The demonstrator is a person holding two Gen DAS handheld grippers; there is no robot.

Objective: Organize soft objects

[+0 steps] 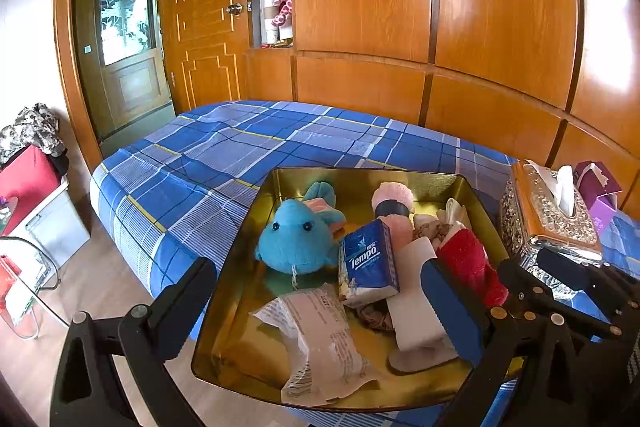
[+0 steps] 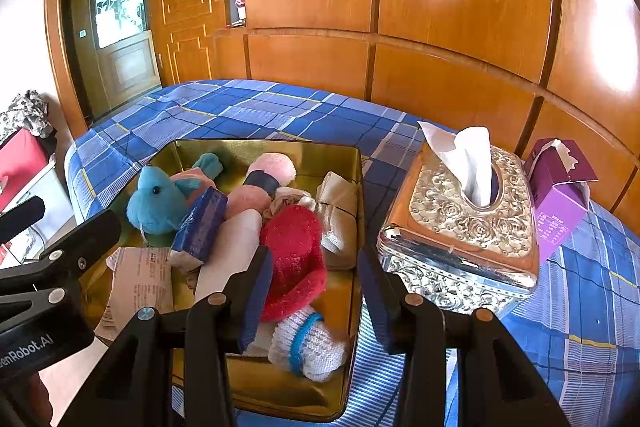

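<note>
A gold metal tray (image 1: 472,195) (image 2: 356,167) sits on the blue plaid bed. It holds a blue plush toy (image 1: 296,239) (image 2: 156,201), a Tempo tissue pack (image 1: 368,259) (image 2: 200,227), a pink rolled sock (image 1: 392,199) (image 2: 272,167), a red fuzzy sock (image 1: 468,259) (image 2: 296,251), a white sponge block (image 1: 416,311), a crumpled receipt (image 1: 320,343) (image 2: 140,279) and a white knit sock with a blue band (image 2: 308,343). My left gripper (image 1: 320,303) is open and empty, its fingers spread over the tray's near side. My right gripper (image 2: 316,295) is open and empty, straddling the tray's right rim beside the red sock.
An ornate silver tissue box (image 2: 460,227) (image 1: 548,223) stands right of the tray, with a purple tissue carton (image 2: 560,195) (image 1: 600,195) behind it. Wooden wardrobe panels (image 1: 400,7) rise behind the bed. The bed's edge and the floor lie to the left, by a red-topped box (image 1: 28,183).
</note>
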